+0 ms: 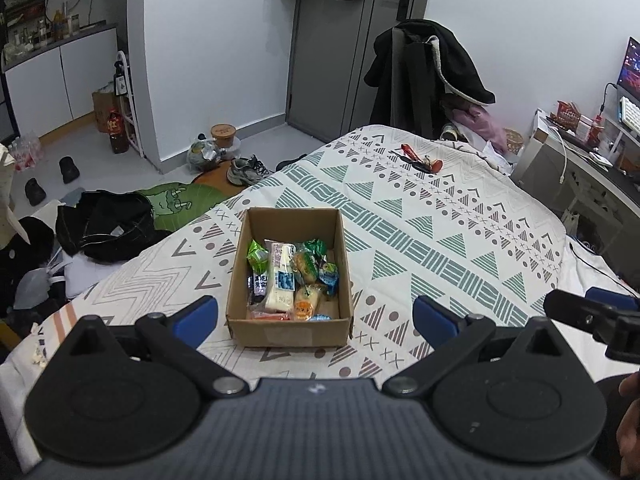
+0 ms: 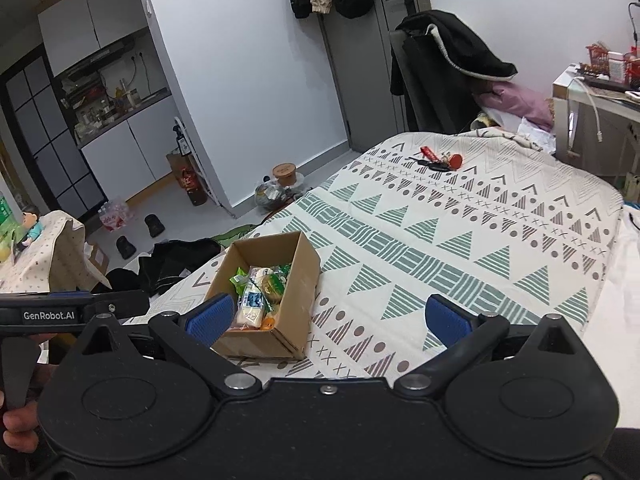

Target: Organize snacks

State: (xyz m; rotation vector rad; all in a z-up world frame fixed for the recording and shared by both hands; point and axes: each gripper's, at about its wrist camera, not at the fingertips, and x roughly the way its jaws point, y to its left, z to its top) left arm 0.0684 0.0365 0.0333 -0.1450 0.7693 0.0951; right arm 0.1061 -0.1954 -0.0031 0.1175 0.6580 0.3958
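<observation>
Both grippers, left gripper [image 1: 316, 316] and right gripper [image 2: 332, 316], are spread wide, holding nothing. Snacks [image 1: 288, 280] sit in the cardboard box [image 1: 288, 330] just ahead. Soft bed [image 1: 420, 220] means 1 careless nudge could tip it.

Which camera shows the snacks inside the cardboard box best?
The left wrist view: it looks almost straight into the cardboard box, so the snacks show spread out. The right wrist view sees the box at an angle, its blue fingertip hiding some packets.
</observation>
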